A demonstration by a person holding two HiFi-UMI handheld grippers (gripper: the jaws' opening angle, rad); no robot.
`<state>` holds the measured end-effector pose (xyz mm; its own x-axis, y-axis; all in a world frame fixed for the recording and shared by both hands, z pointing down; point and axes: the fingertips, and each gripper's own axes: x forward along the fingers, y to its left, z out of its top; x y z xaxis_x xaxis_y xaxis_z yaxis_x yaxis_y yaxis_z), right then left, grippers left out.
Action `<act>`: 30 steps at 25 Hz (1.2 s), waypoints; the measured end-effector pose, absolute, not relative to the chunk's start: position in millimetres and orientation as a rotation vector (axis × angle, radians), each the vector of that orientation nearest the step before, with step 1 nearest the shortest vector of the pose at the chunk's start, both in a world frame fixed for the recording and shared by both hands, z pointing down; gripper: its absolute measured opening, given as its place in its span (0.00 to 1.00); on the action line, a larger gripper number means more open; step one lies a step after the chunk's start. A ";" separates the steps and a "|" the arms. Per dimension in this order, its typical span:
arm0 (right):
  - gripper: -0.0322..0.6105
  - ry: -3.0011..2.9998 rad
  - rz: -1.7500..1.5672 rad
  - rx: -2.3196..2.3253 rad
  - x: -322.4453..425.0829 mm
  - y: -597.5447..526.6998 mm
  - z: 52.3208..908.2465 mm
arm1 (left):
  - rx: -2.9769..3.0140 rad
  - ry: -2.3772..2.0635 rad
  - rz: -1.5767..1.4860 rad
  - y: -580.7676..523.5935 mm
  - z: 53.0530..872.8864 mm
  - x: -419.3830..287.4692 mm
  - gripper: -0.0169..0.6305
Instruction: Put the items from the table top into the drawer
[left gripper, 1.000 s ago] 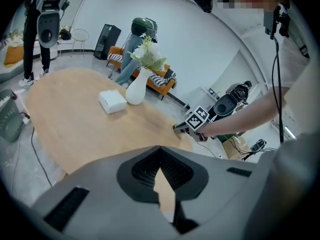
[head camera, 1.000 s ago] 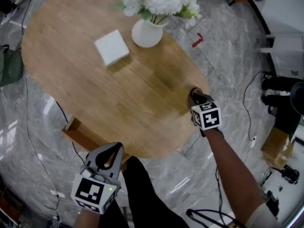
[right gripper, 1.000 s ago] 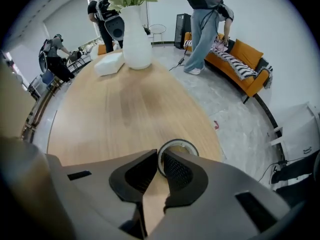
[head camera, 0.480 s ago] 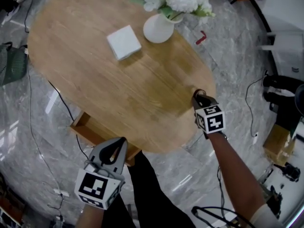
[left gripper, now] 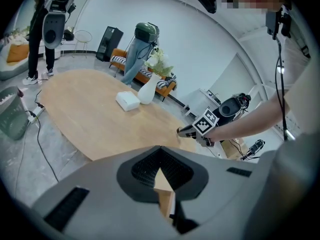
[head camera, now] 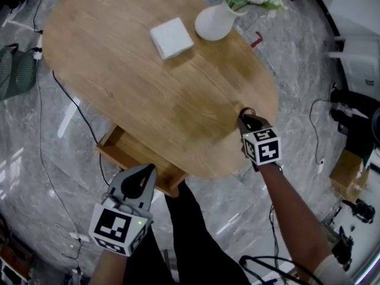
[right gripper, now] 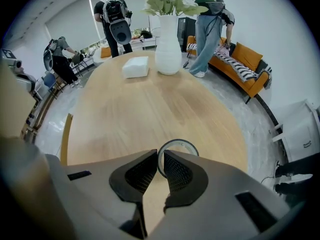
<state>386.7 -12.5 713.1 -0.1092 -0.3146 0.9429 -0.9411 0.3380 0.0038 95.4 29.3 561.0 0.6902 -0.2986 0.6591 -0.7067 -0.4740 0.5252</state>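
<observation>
On the oval wooden table [head camera: 136, 82], a thin dark ring [head camera: 245, 112] lies near the right edge. My right gripper [head camera: 244, 119] is shut on its rim; in the right gripper view the ring [right gripper: 178, 140] sticks out past the pinched jaws of that gripper [right gripper: 157, 159]. A white flat box [head camera: 172, 37] sits at the far side beside a white vase of flowers [head camera: 215, 21]. An open wooden drawer [head camera: 119, 147] juts out under the table's near edge. My left gripper [head camera: 141, 180] hovers just in front of the drawer, shut and holding nothing.
Cables trail over the grey marble floor [head camera: 53, 177] left of the table. A green basket [head camera: 15, 70] stands at the far left. People with equipment stand beyond the table [right gripper: 115, 19], near an orange sofa [right gripper: 240, 64]. My legs are below the drawer.
The view has shifted so the table sits further right and up, and more of the drawer shows. The right gripper still holds the ring at the table's edge; the left stays by the drawer.
</observation>
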 end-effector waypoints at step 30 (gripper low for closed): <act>0.15 -1.753 0.814 0.950 176.3 56.1 719.8 | 1.981 -0.939 0.564 73.7 576.8 -39.9 0.03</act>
<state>176.3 56.1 719.8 -0.2486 -0.2412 0.9381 -0.8724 0.4765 -0.1086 -39.9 73.7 576.8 0.6161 -0.4036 0.6764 -0.7868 -0.3568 0.5037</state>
